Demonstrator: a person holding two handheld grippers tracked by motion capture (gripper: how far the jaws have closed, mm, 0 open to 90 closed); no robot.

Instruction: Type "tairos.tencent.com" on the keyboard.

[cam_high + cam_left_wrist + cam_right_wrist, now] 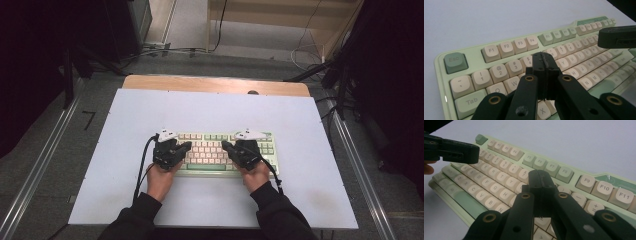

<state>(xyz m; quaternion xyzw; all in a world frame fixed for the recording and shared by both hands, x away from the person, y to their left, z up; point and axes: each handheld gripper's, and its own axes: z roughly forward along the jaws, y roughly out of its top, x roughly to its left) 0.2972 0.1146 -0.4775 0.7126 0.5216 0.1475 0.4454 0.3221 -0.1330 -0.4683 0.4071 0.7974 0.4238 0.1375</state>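
The pale green plastic keyboard with cream keycaps [220, 152] lies on the white tabletop [150, 110], its long axis running left to right. The left gripper [543, 62], jaws pressed together and empty, hovers over its left-hand keys; the right gripper [541, 180], likewise closed, over the right-hand keys, equally near.

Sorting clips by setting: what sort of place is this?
Probably a recording lab or workshop: a white table with a green keyboard, loose cables on grey carpet, dark curtains.
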